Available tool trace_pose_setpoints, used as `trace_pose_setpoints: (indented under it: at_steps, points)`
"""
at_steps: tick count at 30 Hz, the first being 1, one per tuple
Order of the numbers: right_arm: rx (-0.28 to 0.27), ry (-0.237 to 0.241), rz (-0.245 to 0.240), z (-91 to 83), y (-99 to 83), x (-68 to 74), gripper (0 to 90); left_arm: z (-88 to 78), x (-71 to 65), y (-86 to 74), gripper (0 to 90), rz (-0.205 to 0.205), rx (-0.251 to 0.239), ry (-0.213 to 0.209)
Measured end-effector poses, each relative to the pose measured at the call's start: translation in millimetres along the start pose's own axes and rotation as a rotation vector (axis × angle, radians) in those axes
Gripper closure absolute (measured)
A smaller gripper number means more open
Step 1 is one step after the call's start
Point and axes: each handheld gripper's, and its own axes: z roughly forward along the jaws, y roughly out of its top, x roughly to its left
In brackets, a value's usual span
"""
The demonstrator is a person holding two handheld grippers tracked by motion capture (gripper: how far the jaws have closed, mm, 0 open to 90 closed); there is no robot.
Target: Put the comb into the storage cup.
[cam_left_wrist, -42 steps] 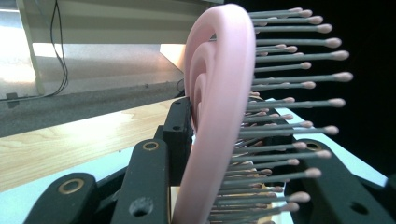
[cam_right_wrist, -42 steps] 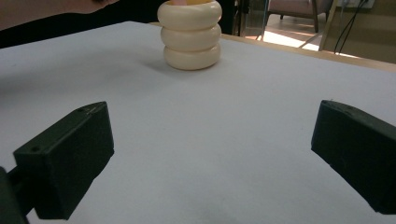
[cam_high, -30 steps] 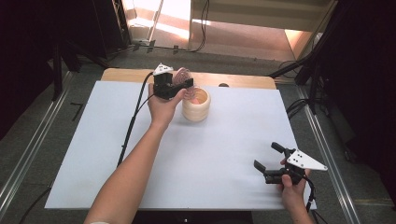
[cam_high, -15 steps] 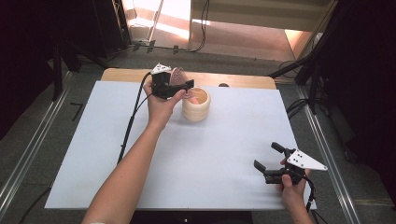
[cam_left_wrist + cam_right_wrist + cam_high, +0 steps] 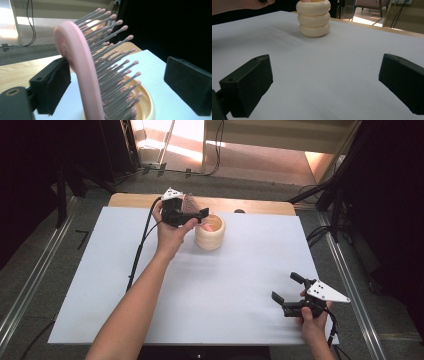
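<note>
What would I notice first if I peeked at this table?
The pink hairbrush with grey bristles, standing in a cream ringed cup at the far side of the white table. The left gripper has just been opening, with the brush between its fingers. The right gripper waits open at the near right.

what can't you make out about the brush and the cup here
- Hairbrush handle: left gripper view, cut off by the bottom edge.
- Whether the brush leans against the left tool's pad: too close to tell.
- Cup inside: high view, hidden by the left tool.
</note>
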Motion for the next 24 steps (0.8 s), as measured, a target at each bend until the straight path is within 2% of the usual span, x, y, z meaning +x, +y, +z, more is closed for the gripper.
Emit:
trace_pose_setpoints:
  at_steps: [5, 24]
  points:
    - [-0.001, 0.0, -0.001, 0.1, 0.0, -0.2, 0.0, -2.1, 0.1, -0.5, 0.0, 0.01, -0.013, -0.015]
    - [-0.001, 0.0, -0.001, 0.4, -0.1, 0.0, 0.0, -16.6, 2.0, -9.4, 0.0, 0.043, -0.048, -0.017]
